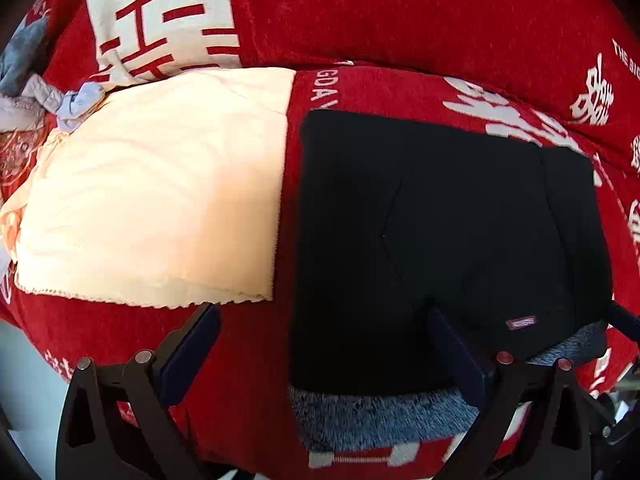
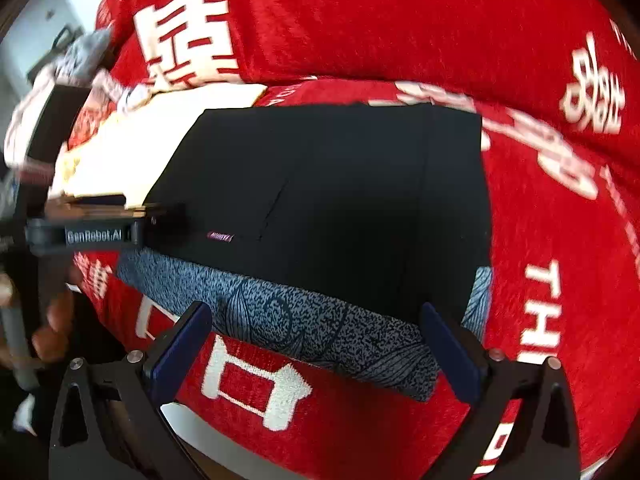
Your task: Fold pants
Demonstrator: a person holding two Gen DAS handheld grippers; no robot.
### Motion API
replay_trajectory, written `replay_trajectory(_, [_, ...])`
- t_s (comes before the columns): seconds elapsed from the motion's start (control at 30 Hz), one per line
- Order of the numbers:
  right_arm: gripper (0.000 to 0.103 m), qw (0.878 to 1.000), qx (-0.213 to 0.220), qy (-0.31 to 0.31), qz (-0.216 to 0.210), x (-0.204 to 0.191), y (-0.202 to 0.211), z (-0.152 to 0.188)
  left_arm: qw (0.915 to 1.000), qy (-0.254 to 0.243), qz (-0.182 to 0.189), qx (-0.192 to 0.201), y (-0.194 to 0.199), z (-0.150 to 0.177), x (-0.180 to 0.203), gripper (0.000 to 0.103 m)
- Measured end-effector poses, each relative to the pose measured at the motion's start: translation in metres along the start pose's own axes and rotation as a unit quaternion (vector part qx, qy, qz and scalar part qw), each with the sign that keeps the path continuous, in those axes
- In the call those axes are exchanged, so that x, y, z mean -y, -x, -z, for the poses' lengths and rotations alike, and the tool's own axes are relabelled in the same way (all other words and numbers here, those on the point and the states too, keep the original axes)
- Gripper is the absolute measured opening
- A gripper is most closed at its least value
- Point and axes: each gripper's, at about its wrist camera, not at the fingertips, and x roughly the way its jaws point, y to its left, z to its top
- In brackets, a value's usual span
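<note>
The black pants (image 1: 440, 232) lie folded into a compact rectangle on a blue-grey patterned cloth (image 1: 384, 420), on the red sofa cover (image 1: 360, 20). A small pink label (image 1: 520, 323) shows near their front edge. My left gripper (image 1: 324, 344) is open and empty, just in front of the pants' left front corner. In the right wrist view the pants (image 2: 340, 192) and the patterned cloth (image 2: 320, 328) lie ahead. My right gripper (image 2: 316, 340) is open and empty over the cloth's front edge. The left gripper's body (image 2: 84, 236) shows at the pants' left edge.
A cream folded cloth (image 1: 152, 200) lies left of the pants. Grey-lilac garments (image 1: 36, 88) are heaped at the far left. The red cover with white lettering (image 2: 400, 20) rises behind as a backrest. The sofa's front edge (image 2: 248, 432) is just below my right gripper.
</note>
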Motion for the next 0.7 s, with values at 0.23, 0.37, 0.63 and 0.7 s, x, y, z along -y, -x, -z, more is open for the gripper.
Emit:
replay_trajectory(0.23, [0.103,0.998,0.039,-0.002,0.041,0.021,0.006,-0.059,0.9999,-0.01,0.009,0.002,0.007,0.015,0.005,0.103])
replay_trajectory(0.37, [0.103,0.999,0.011,-0.029,0.039,0.04,-0.024,-0.094,0.9999,0.007,0.014,-0.006,-0.004,0.02,0.004,0.103])
replay_trajectory(0.63, [0.103,0.996,-0.048,-0.023,0.066,0.041,-0.067,-0.104,0.9997,0.001,0.021,-0.009,-0.002,0.019,0.003,0.103])
replay_trajectory(0.7, [0.103,0.997,-0.021,-0.024,0.065,0.035,-0.042,-0.094,0.9998,0.002,0.019,-0.002,0.008,0.02,0.002,0.103])
